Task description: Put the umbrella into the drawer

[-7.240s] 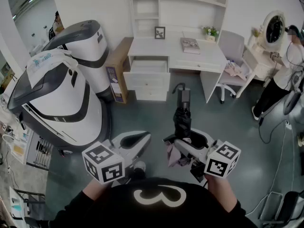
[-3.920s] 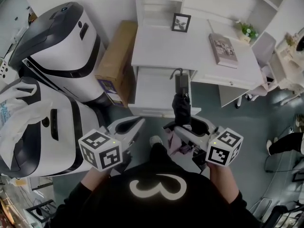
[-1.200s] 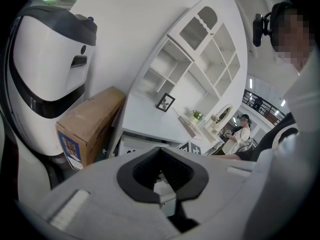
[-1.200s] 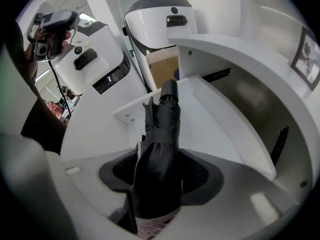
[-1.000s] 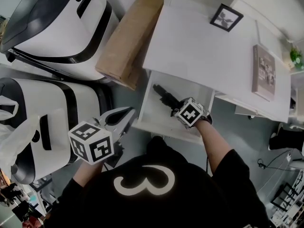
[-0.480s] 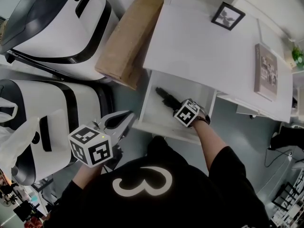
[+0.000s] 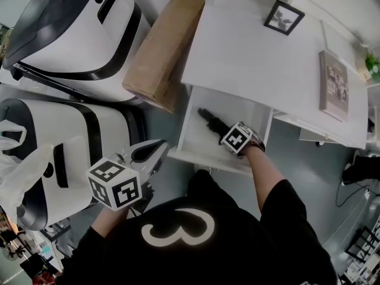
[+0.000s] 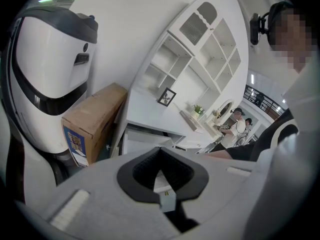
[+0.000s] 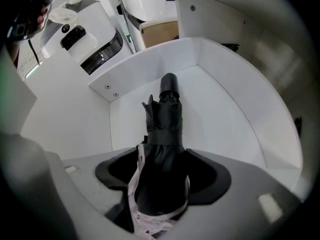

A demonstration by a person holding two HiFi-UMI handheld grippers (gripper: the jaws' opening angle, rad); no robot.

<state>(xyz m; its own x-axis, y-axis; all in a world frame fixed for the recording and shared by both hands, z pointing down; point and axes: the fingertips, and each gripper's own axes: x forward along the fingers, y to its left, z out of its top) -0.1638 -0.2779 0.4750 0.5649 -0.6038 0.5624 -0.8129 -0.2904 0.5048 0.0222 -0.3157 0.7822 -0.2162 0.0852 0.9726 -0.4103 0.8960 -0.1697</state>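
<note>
Two claws | right claw (image 9: pixel 164 173) opening, umbrella (image 9: pixel 165 124) between | left claw (image 8: pixel 161 156) closed

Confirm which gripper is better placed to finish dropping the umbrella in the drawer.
Right. The right gripper is down in the drawer, its jaws opening with the umbrella between them. The left gripper hangs outside the drawer, shut and empty.

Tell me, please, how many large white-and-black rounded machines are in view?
2. One white-and-black machine stands upper left, beside the brown cardboard box; the other machine is below it, by the white plastic bag. More may be off-frame.
</note>
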